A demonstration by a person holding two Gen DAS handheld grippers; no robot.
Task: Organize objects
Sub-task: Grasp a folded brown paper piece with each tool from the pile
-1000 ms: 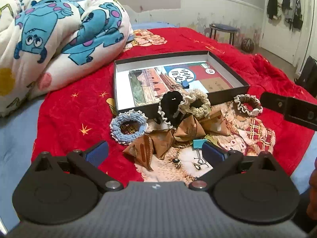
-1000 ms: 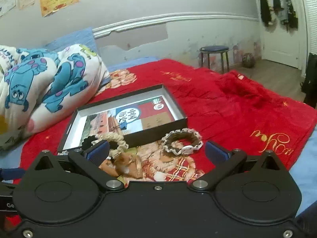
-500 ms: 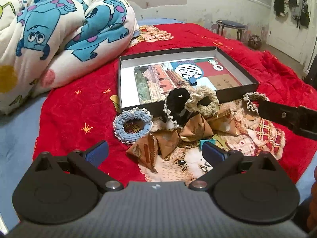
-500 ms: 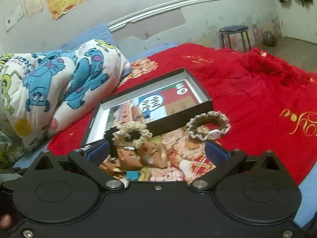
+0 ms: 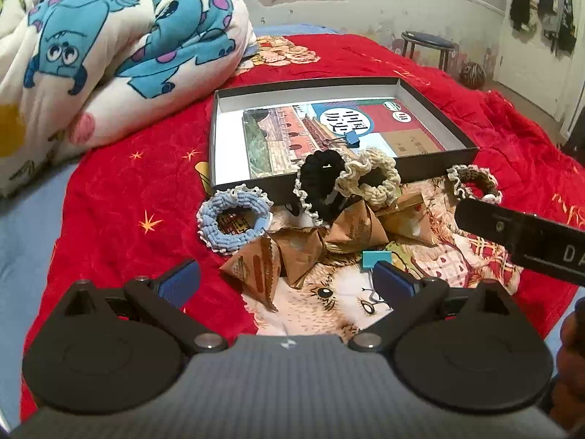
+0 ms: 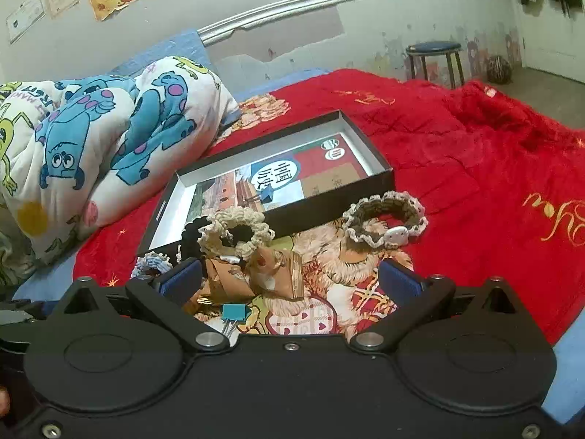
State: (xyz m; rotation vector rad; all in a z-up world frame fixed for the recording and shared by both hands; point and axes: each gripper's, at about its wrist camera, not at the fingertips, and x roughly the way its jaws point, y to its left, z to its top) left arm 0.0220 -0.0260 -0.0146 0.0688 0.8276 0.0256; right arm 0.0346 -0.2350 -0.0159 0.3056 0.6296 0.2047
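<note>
Left gripper [image 5: 285, 280] w/ fingers spread wide, nothing held; just ahead of it lie brown paper packets [image 5: 292, 248], a teal binder clip [image 5: 376, 259] by its right finger, a blue scrunchie [image 5: 234, 225] ahead-left. Right gripper [image 6: 290, 280] also spread apart & empty, the clip [image 6: 234, 311] and packets [image 6: 256, 274] between its fingers, cream scrunchie [image 6: 236, 232] and black scrunchie [image 6: 192, 232] ahead-left, brown scrunchie [image 6: 384, 221] ahead-right. Beyond both sits the open black box [image 5: 431, 162] on the red blanket [image 6: 475, 168], holding a booklet [image 5: 292, 135] & a blue clip [image 5: 353, 139].
</note>
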